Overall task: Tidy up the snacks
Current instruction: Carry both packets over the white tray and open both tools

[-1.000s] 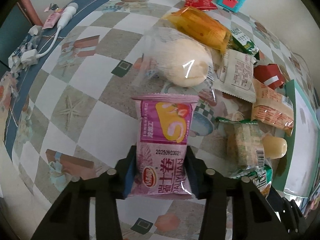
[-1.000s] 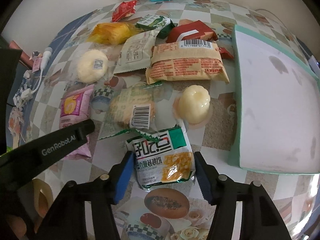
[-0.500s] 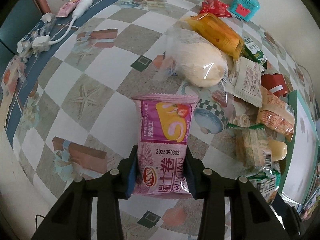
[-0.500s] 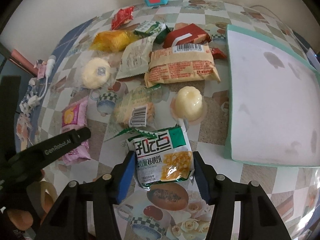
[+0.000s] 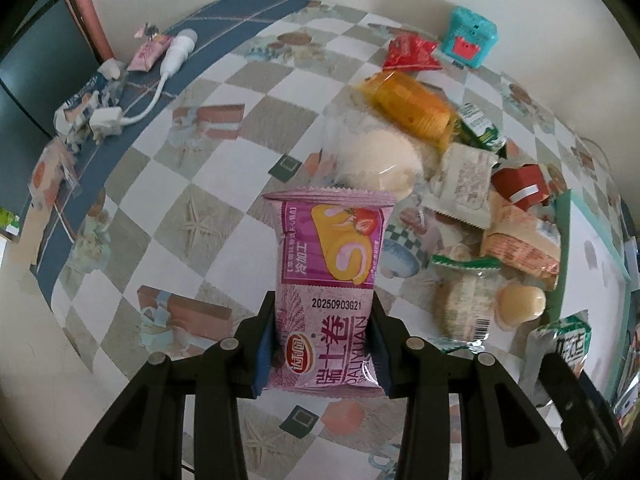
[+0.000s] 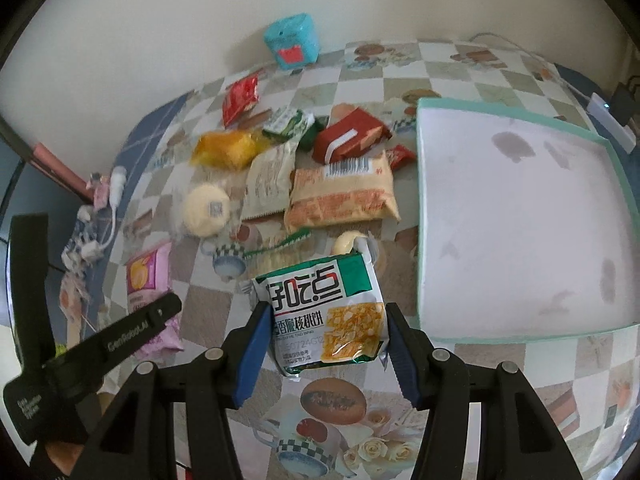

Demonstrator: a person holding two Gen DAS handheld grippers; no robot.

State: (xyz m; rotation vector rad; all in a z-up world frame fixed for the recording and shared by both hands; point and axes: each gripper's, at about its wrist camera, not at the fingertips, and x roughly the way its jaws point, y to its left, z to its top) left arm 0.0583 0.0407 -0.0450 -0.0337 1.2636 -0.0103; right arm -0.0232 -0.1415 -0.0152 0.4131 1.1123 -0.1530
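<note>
At the far left of the left wrist view, a white charger and cable [image 5: 120, 116] lie on the blue border of the checkered worktop [image 5: 168, 208]. At lower centre of that frame the left gripper [image 5: 322, 354] clamps the lower half of a pink Swiss-roll packet [image 5: 330, 284], held upright above the worktop, both blue pads pressed against its sides. Behind it sits a round pale bun in clear wrap [image 5: 380, 158], with an orange packet [image 5: 408, 108] further up and a red packet [image 5: 410, 50] and a teal box [image 5: 470, 36] near the wall at upper right.

In the right wrist view, the snack pile fills the centre: a tan barcoded packet [image 6: 344, 194], a dark red packet [image 6: 350, 136] and a pale jelly cup [image 6: 348, 242]. At lower centre the right gripper [image 6: 326, 354] grips a green-and-white walnut-cake packet [image 6: 326, 316] between its blue pads, lifted clear of the worktop. A mint-rimmed white tray [image 6: 420, 200] occupies the right of the frame, just beside the pile.
</note>
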